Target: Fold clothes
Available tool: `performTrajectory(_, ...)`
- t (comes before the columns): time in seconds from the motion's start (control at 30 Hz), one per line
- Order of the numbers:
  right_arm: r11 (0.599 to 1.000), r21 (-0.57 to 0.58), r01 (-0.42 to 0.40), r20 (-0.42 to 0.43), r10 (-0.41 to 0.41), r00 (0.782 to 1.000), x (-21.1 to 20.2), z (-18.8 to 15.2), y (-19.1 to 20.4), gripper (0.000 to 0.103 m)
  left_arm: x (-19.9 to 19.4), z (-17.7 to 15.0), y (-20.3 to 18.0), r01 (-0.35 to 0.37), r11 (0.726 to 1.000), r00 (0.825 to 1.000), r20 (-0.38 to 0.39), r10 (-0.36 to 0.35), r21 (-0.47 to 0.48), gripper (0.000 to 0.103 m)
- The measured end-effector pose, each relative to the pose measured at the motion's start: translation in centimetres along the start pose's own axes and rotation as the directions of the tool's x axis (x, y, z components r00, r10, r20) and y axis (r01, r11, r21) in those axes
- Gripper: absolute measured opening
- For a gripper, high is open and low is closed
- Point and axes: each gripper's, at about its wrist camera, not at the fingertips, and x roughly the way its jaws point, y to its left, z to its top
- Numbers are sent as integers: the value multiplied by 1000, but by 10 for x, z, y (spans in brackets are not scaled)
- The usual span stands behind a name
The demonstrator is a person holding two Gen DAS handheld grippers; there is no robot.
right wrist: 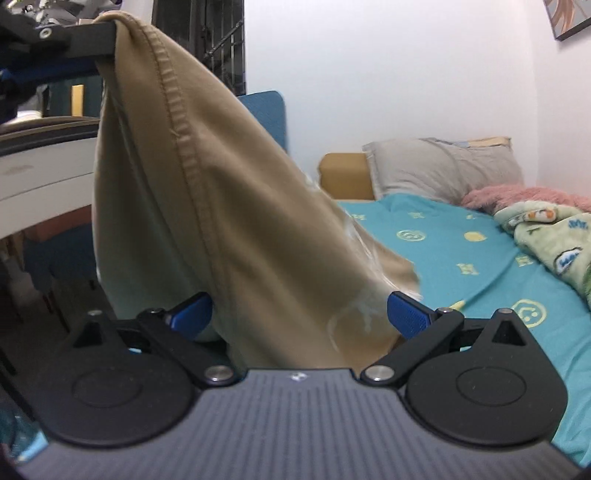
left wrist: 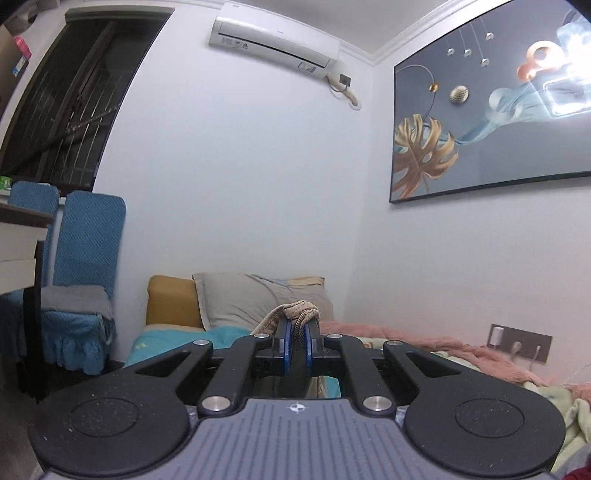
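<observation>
Vertically, tan garment (right wrist: pixel 207 206) hanging lengthwise.

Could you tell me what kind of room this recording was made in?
Most likely a home bedroom: a bed with a teal sheet, a grey pillow at its head, and a wall air conditioner.

From the left wrist we look low along the bed (left wrist: pixel 173 338) toward the pillow (left wrist: pixel 243 299) and wall. From the right wrist we face the same pillow (right wrist: pixel 443 166), with tan cloth (right wrist: pixel 221 203) close before the lens.
</observation>
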Motion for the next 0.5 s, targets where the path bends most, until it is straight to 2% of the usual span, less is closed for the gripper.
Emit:
performTrajectory(0.07,999,-16,-44,-24,44,999,3,-3,5,103,3,-4,0,-6,1000,1000,-10,6,14,8)
performTrajectory(0.13,997,-67,-24,-55,20,998,9,-5,10,103,9,-7,6,-24,1000,999,-24,24,4,8)
performTrajectory(0.2,993,-105,53,-73,-60,996,15,-8,5,103,16,-10,17,-52,999,998,-44,51,-7,8)
performTrajectory(0.27,985,-96,146,-88,-154,984,18,-7,-8,103,26,-16,28,-79,997,994,-80,77,-13,8)
performTrajectory(0.37,966,45,254,-98,-249,964,7,4,-48,103,48,-32,40,-109,994,978,-179,107,-5,8)
performTrajectory(0.5,902,266,340,-101,-325,940,-13,12,-99,103,78,-55,53,-136,991,942,-310,131,3,8)
